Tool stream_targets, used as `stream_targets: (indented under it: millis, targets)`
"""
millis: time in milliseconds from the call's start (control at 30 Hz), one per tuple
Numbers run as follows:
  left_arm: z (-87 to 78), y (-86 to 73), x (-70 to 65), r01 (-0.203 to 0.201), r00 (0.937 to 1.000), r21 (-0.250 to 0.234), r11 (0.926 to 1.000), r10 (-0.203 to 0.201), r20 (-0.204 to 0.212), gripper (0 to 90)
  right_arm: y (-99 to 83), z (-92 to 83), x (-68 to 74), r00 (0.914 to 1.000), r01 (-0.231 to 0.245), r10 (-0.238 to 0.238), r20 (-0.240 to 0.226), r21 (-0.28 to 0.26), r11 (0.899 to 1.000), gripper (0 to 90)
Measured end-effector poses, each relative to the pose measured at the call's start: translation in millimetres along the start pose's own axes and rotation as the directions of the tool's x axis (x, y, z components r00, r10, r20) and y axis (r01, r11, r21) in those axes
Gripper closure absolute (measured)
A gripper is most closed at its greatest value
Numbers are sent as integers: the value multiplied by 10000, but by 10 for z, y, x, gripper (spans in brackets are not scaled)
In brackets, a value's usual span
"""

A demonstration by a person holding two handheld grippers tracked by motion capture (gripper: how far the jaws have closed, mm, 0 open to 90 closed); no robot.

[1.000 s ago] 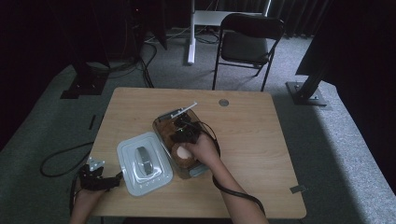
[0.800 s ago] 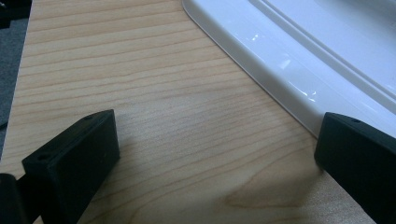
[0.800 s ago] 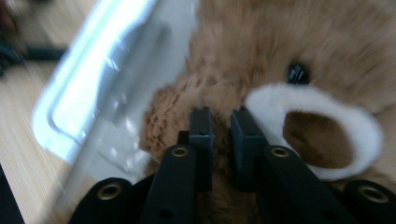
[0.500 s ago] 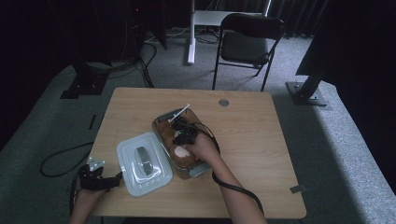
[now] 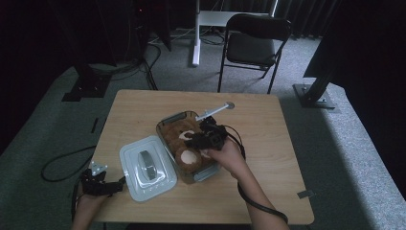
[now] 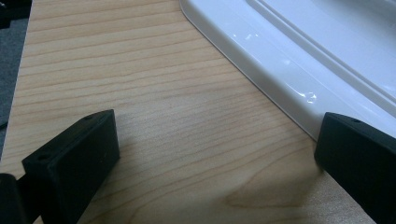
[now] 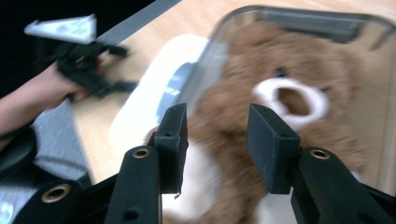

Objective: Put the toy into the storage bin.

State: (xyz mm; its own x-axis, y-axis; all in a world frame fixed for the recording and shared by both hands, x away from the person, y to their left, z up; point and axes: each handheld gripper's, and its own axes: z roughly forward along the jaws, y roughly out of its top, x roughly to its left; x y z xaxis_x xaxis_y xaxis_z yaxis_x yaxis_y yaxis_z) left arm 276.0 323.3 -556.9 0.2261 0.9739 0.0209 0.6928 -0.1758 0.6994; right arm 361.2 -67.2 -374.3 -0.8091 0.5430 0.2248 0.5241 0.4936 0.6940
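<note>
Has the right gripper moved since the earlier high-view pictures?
Yes. The right gripper has shifted toward the far end of the clear container, over the teddy bear. Its jaws have just been opening, with nothing gripped between them.

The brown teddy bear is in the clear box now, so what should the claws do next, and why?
Probably the left claw should close on the white plastic lid beside it. The brown teddy bear lies inside the clear plastic box, the right claw has just been opening with nothing gripped, and the box stands uncovered.
</note>
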Motion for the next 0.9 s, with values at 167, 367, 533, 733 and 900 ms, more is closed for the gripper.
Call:
stream_targets:
  millis: [167,367,533,733,900]
  targets:
    - [0,0,0,-1,10000,2,10000,1,-1,6,-73,59,160,9979,602,-589,-261,501,9969,610]
    - [1,-1,-1,-1,10000,-17,10000,1,-6,6,-142,462,125,9960,748,-817,371,1600,9843,666]
    - [1,-1,-1,-3,10000,-13,10000,3,-9,6,-163,809,112,9882,1007,-1321,775,3218,9414,716]
    - [1,-2,-1,-2,10000,-17,10000,2,-8,6,-136,967,287,9498,1882,-2692,1595,3960,8988,730]
    - [1,-1,-1,0,10000,-16,10000,0,-7,6,-117,929,262,9639,1575,-2181,1528,3332,9296,682]
